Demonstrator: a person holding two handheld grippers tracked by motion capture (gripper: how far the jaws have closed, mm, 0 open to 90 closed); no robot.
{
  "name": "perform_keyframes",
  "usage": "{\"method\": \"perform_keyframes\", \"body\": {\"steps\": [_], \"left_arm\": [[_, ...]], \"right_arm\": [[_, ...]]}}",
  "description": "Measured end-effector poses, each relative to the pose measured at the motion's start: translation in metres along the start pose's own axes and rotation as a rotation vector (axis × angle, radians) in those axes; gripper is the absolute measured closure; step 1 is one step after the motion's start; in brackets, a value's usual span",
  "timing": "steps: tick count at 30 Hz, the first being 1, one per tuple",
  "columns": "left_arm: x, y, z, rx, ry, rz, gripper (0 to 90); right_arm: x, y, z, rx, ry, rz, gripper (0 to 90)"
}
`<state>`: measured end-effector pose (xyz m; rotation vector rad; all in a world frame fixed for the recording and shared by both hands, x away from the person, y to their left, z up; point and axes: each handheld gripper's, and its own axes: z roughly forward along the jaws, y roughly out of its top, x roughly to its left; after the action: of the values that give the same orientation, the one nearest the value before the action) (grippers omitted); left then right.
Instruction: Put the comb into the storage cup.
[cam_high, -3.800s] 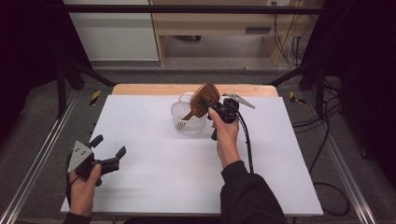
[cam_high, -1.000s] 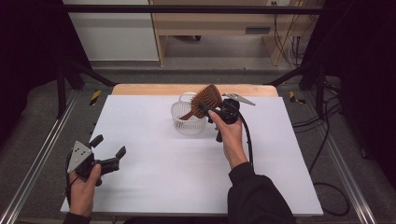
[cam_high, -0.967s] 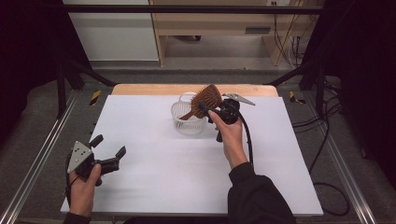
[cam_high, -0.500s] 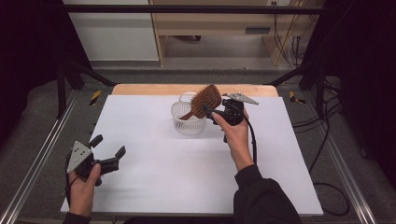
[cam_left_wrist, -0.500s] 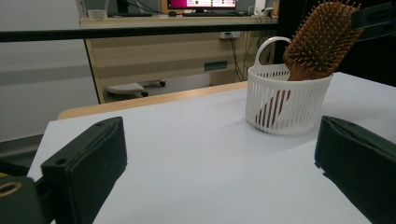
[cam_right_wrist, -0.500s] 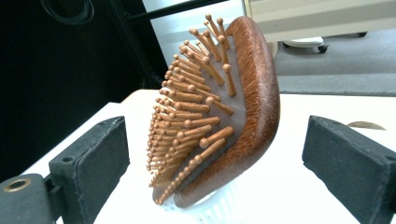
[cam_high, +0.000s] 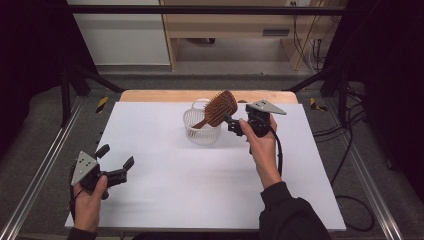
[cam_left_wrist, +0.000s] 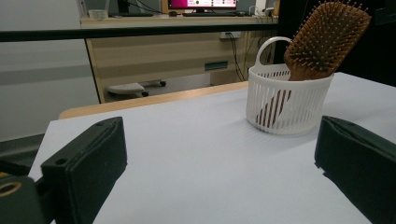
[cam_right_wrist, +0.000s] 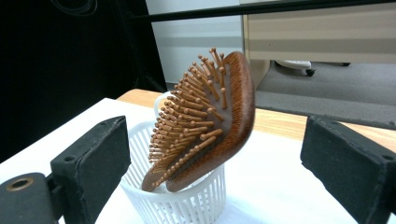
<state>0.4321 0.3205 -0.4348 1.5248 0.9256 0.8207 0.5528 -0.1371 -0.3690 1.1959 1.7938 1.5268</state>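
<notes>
A wooden hairbrush (cam_high: 220, 107) stands handle-down in a small white slotted basket (cam_high: 200, 133) that sits on the white counter (cam_high: 190, 185) near the middle of its far edge. The brush leans out over the basket's rim toward the counter's right side, its paddle head well above the rim and its handle inside, showing as a dark strip through the slots in the left gripper view. The basket's looped handle rises behind the brush head on the far side.

The right gripper (cam_high: 234, 124) is held just beside the brush head, on its right. Its jaws stand wide apart and nothing is between them; in the right gripper view they frame the brush and basket with clear air on both sides, not touching either. The person's right hand (cam_high: 262, 145) holds it off the counter, with the cable trailing back along the forearm.

The left gripper (cam_high: 116, 164) is near the counter's near left corner, well apart from the basket, held in the left hand (cam_high: 89, 200). Its jaws are also spread wide and hold nothing.
</notes>
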Motion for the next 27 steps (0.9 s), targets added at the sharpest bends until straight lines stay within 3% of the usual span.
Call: {"method": "perform_keyframes", "body": {"steps": [19, 22, 27], "left_arm": [[0.000, -0.002, -0.001, 0.012, 0.007, -0.012, 2.5], [0.001, -0.002, -0.003, 0.004, 0.068, 0.016, 3.4], [0.005, -0.003, -0.005, 0.007, 0.076, -0.004, 3.2]], "right_arm": [[-0.017, -0.005, -0.043, -0.026, 0.020, -0.060, 7.5], [-0.020, -0.007, -0.049, -0.040, 0.016, -0.085, 7.1], [-0.022, -0.012, -0.056, -0.059, 0.014, -0.118, 5.7]]}}
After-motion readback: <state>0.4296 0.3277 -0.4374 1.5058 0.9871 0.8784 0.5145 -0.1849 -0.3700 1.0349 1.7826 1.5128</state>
